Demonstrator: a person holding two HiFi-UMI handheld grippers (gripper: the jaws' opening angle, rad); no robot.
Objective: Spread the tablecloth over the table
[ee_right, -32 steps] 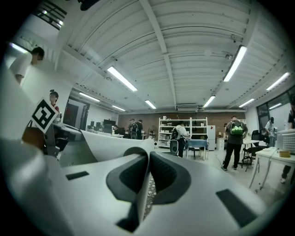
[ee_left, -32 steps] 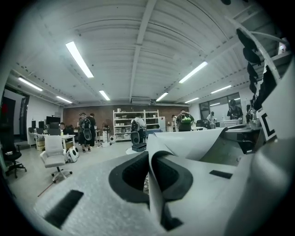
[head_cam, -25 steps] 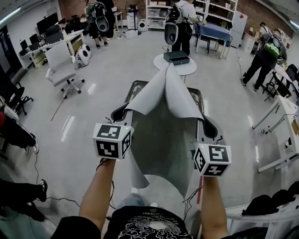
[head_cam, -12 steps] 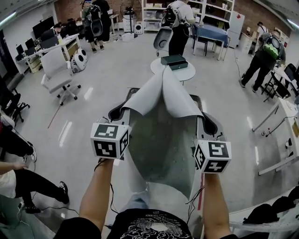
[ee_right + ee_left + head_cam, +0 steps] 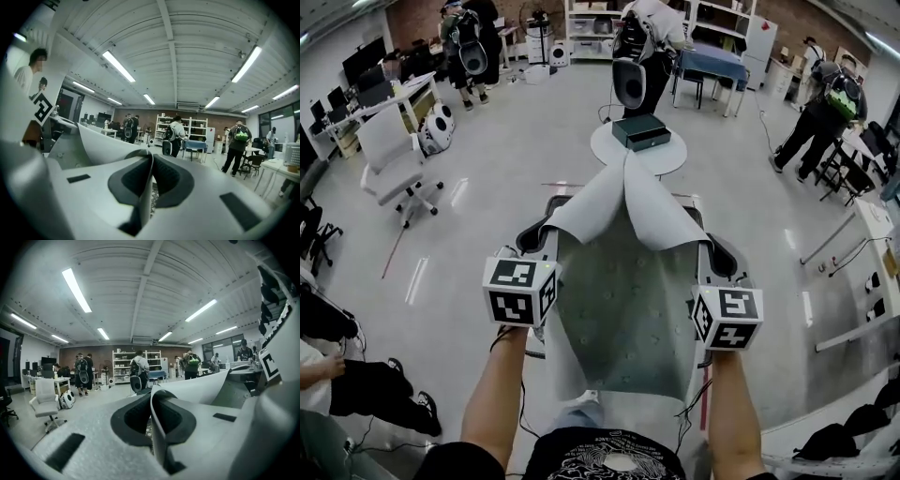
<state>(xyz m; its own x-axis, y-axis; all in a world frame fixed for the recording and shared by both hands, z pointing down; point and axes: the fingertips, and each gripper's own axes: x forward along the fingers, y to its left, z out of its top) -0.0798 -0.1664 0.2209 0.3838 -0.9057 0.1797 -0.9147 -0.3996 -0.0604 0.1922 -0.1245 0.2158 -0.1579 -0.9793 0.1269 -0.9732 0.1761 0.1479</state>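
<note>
A grey tablecloth (image 5: 623,291) hangs stretched in the air between my two grippers; its two far corners flop inward and show a white underside (image 5: 623,202). My left gripper (image 5: 532,236) is shut on the cloth's left edge, and in the left gripper view the cloth (image 5: 197,387) runs pinched between the dark pads of my left gripper (image 5: 152,397). My right gripper (image 5: 722,255) is shut on the right edge, the cloth (image 5: 101,140) clamped in my right gripper (image 5: 151,159). A dark rectangular frame (image 5: 551,201) peeks out beneath the cloth. Just ahead stands a round white table (image 5: 605,150) bearing a dark box (image 5: 639,131).
A white office chair (image 5: 389,159) stands on the left. Another chair (image 5: 628,80) and several people are behind the round table. A person (image 5: 820,108) and a white desk (image 5: 862,225) are on the right. Someone's legs (image 5: 366,398) reach in at the lower left.
Both grippers have carried the cloth forward toward the round table, which now sits closer. The cloth hangs flatter and more stretched between them. Both grips are unchanged.
</note>
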